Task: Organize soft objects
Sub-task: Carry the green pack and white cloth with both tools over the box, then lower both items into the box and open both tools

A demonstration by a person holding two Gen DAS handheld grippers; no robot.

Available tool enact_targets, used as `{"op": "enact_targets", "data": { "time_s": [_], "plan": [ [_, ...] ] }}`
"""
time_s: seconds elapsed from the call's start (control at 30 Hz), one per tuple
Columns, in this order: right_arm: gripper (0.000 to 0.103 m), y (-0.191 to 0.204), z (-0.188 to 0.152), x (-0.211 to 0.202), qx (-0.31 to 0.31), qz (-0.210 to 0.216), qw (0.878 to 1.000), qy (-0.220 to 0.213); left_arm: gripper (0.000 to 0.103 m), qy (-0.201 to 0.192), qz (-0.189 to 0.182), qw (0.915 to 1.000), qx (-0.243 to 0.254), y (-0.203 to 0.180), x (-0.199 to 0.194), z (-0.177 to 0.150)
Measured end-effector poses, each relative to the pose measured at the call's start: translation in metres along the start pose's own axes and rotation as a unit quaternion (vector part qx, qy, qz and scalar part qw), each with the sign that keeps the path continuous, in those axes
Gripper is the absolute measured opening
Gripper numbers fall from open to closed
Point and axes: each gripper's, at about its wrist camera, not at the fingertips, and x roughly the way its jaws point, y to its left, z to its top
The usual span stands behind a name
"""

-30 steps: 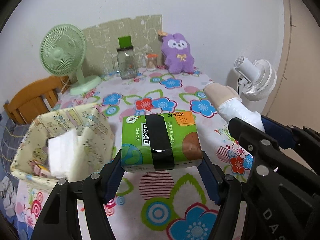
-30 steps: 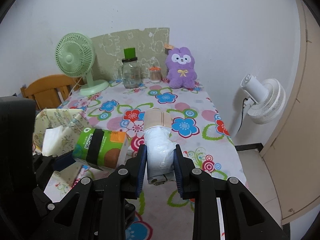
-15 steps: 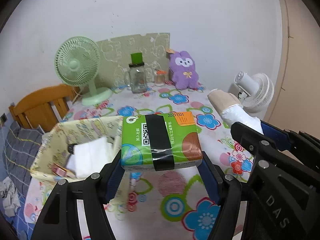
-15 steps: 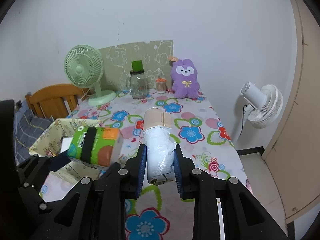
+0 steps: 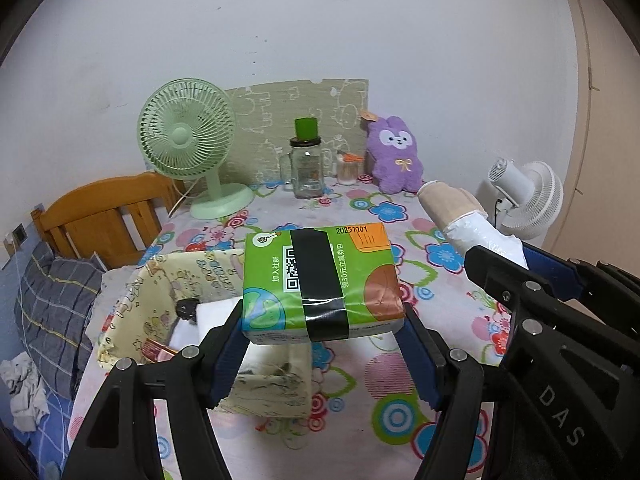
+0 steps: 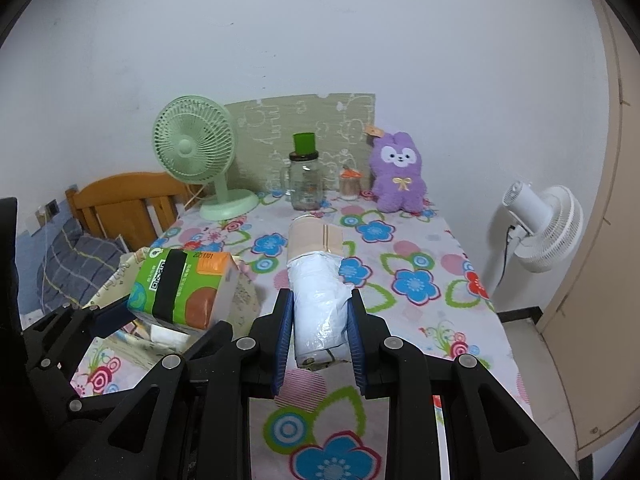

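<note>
My left gripper (image 5: pixel 322 332) is shut on a green tissue pack (image 5: pixel 320 282) with a black tape band and holds it in the air over the right edge of a yellow fabric basket (image 5: pixel 160 292). The pack also shows in the right wrist view (image 6: pixel 182 288). My right gripper (image 6: pixel 320 320) is shut on a white-and-beige rolled bundle (image 6: pixel 318 280) and holds it above the floral table (image 6: pixel 420 280). The bundle shows in the left wrist view (image 5: pixel 460 216). A purple plush bunny (image 6: pixel 398 178) sits at the table's back.
A green desk fan (image 5: pixel 188 140), a glass jar with a green lid (image 5: pixel 306 168) and a small jar (image 5: pixel 347 168) stand at the back. The basket holds white tissues (image 5: pixel 212 312). A wooden chair (image 5: pixel 104 216) is at left, a white fan (image 6: pixel 544 228) at right.
Both grippers have risen and pulled back with their loads. The tissue pack now hangs over the basket's right edge, which lies lower in view.
</note>
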Motion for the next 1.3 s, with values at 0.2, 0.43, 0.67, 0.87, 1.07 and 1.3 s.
{"op": "enact_targets", "data": {
  "time_s": [0.2,0.43,0.67,0.87,1.07,1.3],
  "plan": [
    [0.029,0.017,0.006,0.011,-0.009,0.012,1.000,0.003,0.072,-0.001,0.009,0.9999,-0.006,0.019,0.007,0.002],
    [0.029,0.035,0.010,0.028,-0.017,0.034,0.999,0.013,0.072,0.000,0.020,0.9997,-0.014,0.043,0.019,0.004],
    [0.029,0.056,0.013,0.052,-0.026,0.054,0.998,0.028,0.073,0.015,0.037,0.9990,-0.018,0.066,0.037,0.005],
    [0.029,0.073,0.015,0.072,-0.034,0.070,0.996,0.040,0.073,0.030,0.049,0.9982,-0.021,0.082,0.053,0.004],
    [0.029,0.092,0.015,0.092,-0.050,0.084,0.994,0.053,0.073,0.044,0.061,0.9968,-0.029,0.098,0.069,0.000],
    [0.029,0.107,0.011,0.115,-0.062,0.097,0.991,0.074,0.073,0.068,0.072,0.9942,-0.042,0.115,0.088,-0.007]
  ]
}}
